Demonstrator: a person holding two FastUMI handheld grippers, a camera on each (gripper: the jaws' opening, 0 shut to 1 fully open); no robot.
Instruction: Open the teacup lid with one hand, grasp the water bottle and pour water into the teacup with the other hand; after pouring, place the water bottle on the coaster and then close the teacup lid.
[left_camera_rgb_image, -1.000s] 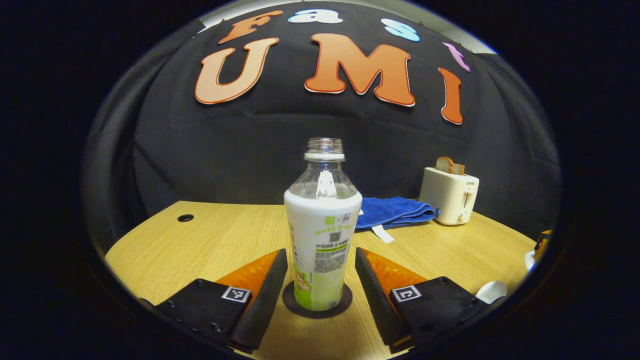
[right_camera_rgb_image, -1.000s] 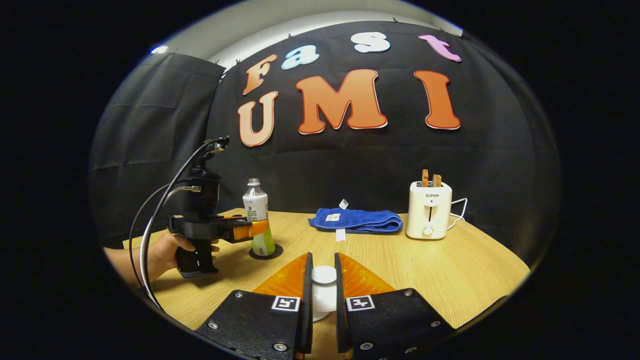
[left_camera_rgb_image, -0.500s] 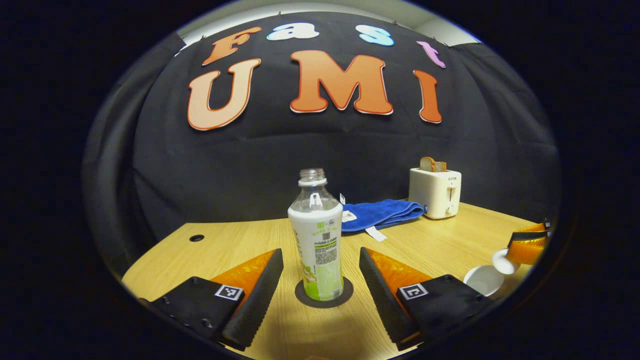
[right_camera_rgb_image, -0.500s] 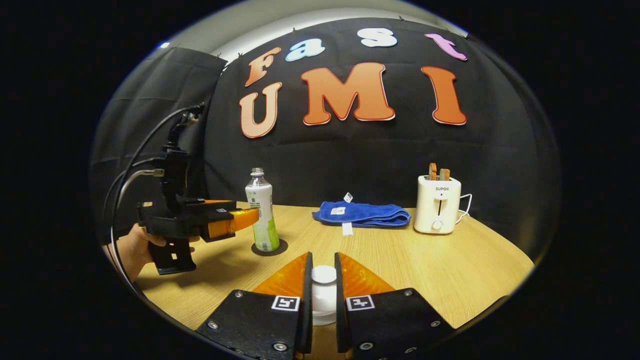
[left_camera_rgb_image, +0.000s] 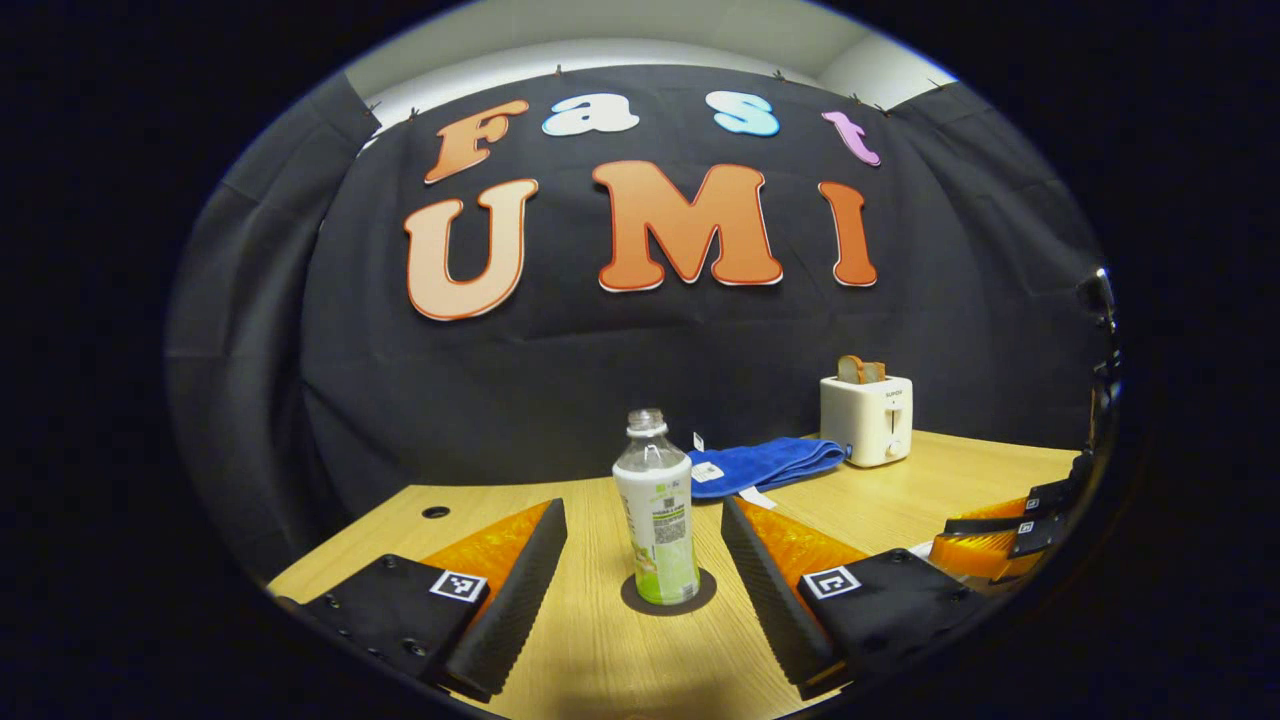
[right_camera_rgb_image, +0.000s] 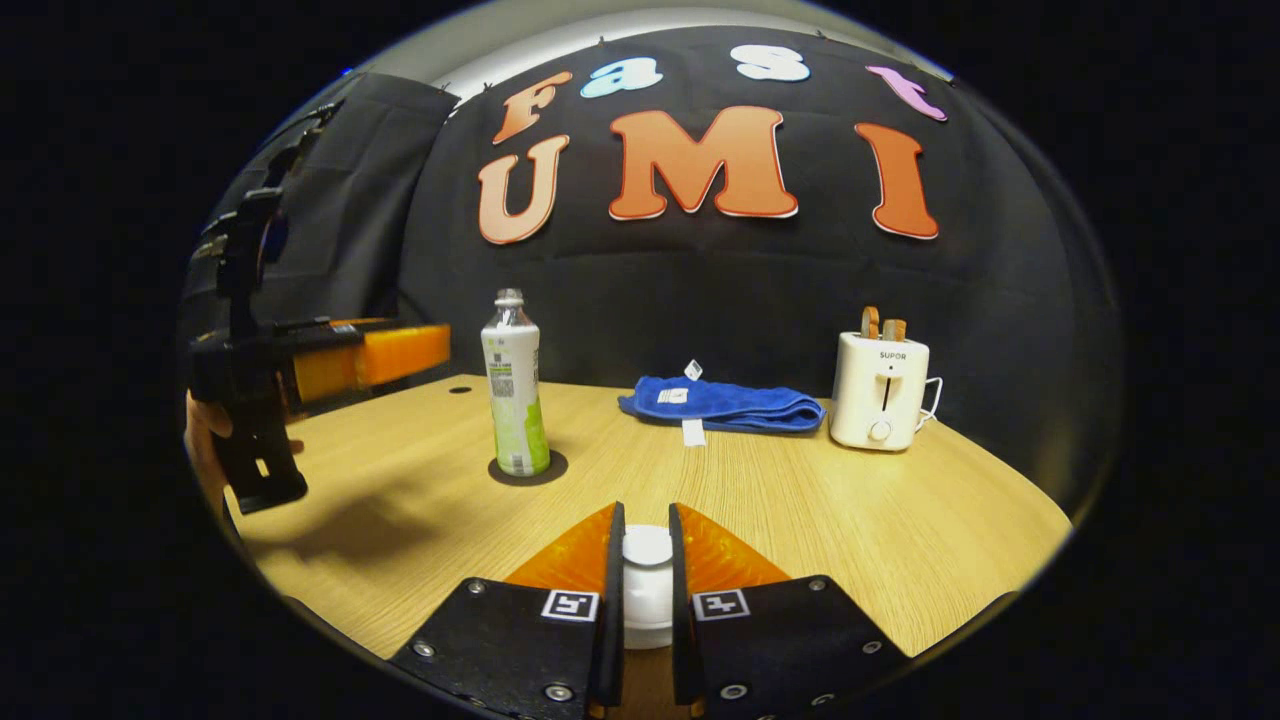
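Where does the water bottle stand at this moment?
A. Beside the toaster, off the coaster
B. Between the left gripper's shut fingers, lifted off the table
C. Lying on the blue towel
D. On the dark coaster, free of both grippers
D. The water bottle stands upright on the dark coaster, and the left gripper is open with its fingers clear of it; the right gripper is shut on the lid.

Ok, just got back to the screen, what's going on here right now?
The bottle stands uncapped on its coaster on the table, with nothing gripping it. The left claw is open, short of the bottle, which shows between its fingers. The right claw is shut on the white lid. Whether that lid is seated on the cup can't be told.
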